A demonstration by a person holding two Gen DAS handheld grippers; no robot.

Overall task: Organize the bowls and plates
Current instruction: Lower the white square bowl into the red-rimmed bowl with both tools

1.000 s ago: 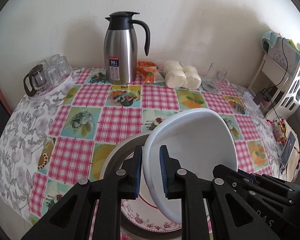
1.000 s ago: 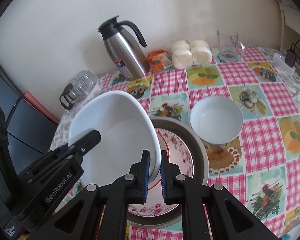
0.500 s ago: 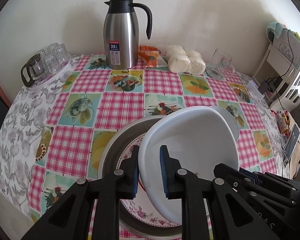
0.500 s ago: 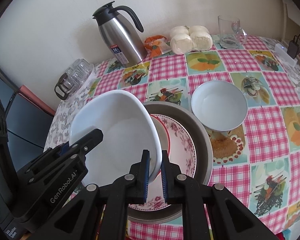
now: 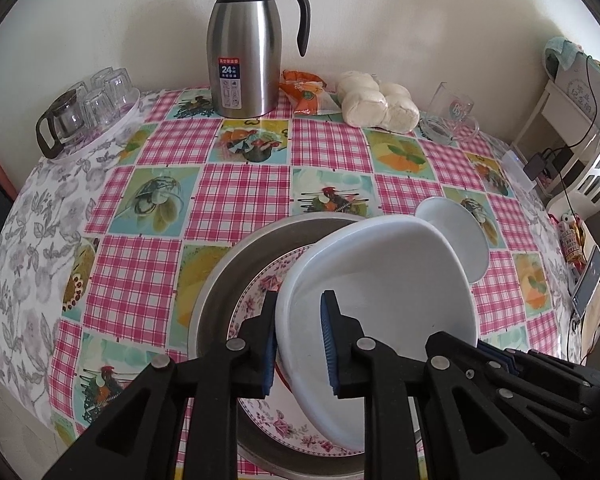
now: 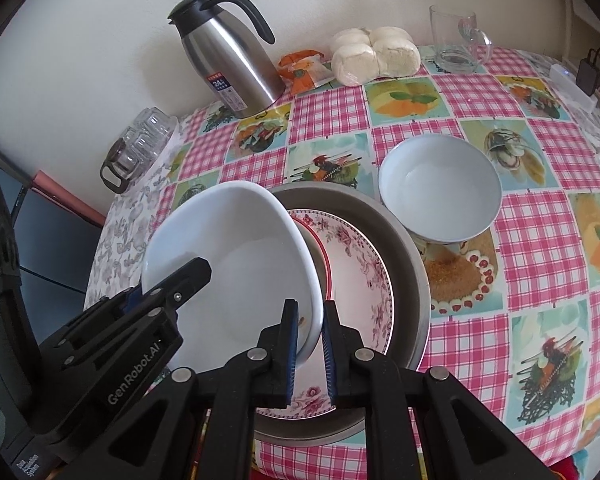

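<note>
Far left on the checked tablecloth (image 5: 236, 196): tray of glass cups (image 5: 88, 114). Then steel jug (image 5: 244, 44), orange packet (image 5: 308, 96), buns (image 5: 376, 104), glass mug (image 5: 454, 114) along the wall. Front centre: metal basin (image 6: 404, 248) holding flowered plate (image 6: 360, 264). Above plate, tilted big white bowl (image 6: 236, 256), gripped on both rims: left gripper (image 5: 298, 344) clamped on near-left rim, right gripper (image 6: 310, 348) clamped on right rim. Right of basin, touching its edge: small white bowl (image 6: 440, 192), upright on cloth.
</note>
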